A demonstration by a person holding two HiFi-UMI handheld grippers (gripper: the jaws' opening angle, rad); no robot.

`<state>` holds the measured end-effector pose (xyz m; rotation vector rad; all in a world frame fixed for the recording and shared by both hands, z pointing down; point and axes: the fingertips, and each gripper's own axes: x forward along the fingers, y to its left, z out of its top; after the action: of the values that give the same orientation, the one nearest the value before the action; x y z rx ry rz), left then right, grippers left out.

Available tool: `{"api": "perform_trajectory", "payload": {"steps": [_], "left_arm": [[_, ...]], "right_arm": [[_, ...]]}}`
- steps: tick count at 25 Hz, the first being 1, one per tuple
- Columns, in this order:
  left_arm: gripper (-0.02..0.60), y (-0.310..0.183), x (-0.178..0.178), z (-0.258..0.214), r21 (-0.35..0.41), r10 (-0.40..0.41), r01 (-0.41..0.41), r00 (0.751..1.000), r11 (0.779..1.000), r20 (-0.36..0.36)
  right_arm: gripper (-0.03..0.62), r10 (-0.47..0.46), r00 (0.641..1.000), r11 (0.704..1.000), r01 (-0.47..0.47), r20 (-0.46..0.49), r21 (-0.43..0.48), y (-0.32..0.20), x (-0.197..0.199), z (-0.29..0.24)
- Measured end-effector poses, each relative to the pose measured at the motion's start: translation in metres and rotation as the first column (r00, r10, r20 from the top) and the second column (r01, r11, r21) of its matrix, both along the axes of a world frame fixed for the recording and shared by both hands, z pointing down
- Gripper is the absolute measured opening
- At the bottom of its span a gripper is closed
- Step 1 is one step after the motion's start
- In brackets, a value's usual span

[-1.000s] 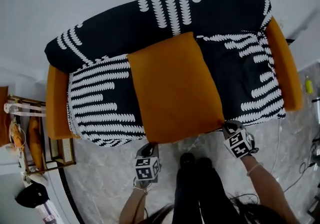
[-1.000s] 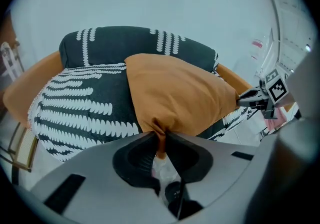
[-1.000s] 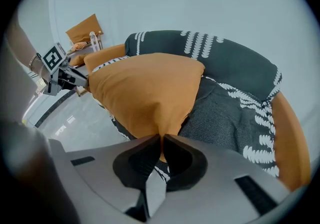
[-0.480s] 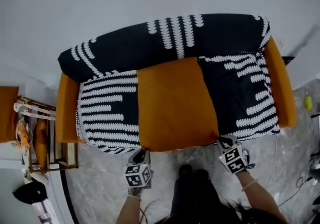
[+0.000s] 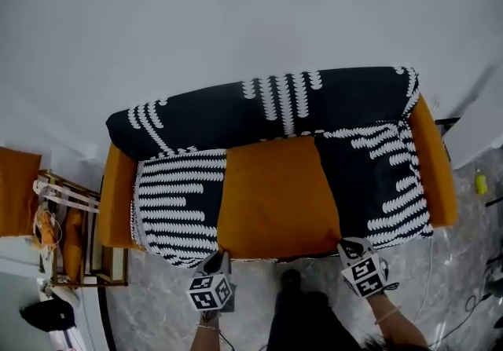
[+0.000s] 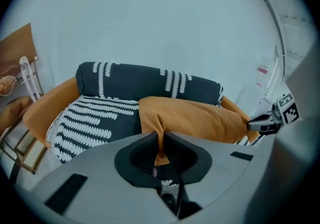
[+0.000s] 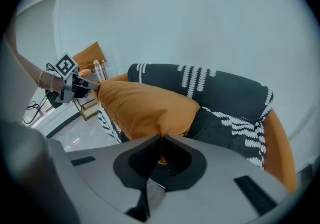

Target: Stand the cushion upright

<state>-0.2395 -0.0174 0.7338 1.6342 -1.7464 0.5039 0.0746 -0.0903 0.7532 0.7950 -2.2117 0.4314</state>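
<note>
Clamped with the left gripper (image 5: 218, 257) on the near-left corner of the orange cushion (image 5: 275, 196) and with the right gripper (image 5: 347, 247) on the near-right corner, just squeezed tighter onto pinched fabric on both sides. Lying across the middle seat of the sofa (image 5: 338, 98), front edge held up off it. Raise both corners evenly, swing the front edge up and back, pivot the rear edge against the backrest, and release only once leaning steadily. Counted: one cushion, one sofa, two grippers.

A plain white wall (image 5: 236, 12) backs an orange sofa (image 5: 437, 177) draped in black-and-white cloth (image 5: 346, 98); grey marble floor (image 5: 153, 314), wooden rack (image 5: 106, 263) left.
</note>
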Motion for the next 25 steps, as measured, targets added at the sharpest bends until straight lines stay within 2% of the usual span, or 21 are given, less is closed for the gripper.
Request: {"api": "perform_trajectory", "payload": {"steps": [8,17,22,25], "left_arm": [[0.054,-0.039,-0.019,-0.067,0.064,0.005,-0.002,0.999,0.998,-0.039],[0.052,-0.065,-0.036,-0.122,0.118,0.007,0.005,0.995,0.993,-0.096],[0.052,-0.078,-0.039,-0.148,0.132,0.033,-0.017,0.993,0.991,-0.115],[0.052,-0.089,-0.038,-0.161,0.141,0.062,-0.047,0.993,0.989,-0.102]], "right_arm": [[0.014,0.095,0.995,0.995,-0.096,0.019,0.035,-0.035,-0.016,-0.07],[0.012,0.218,0.974,0.973,-0.222,0.061,0.059,-0.062,-0.03,-0.135],[0.012,0.28,0.955,0.955,-0.287,0.095,0.071,-0.076,-0.031,-0.16],[0.012,0.292,0.95,0.949,-0.302,0.11,0.092,-0.089,-0.029,-0.174]]}}
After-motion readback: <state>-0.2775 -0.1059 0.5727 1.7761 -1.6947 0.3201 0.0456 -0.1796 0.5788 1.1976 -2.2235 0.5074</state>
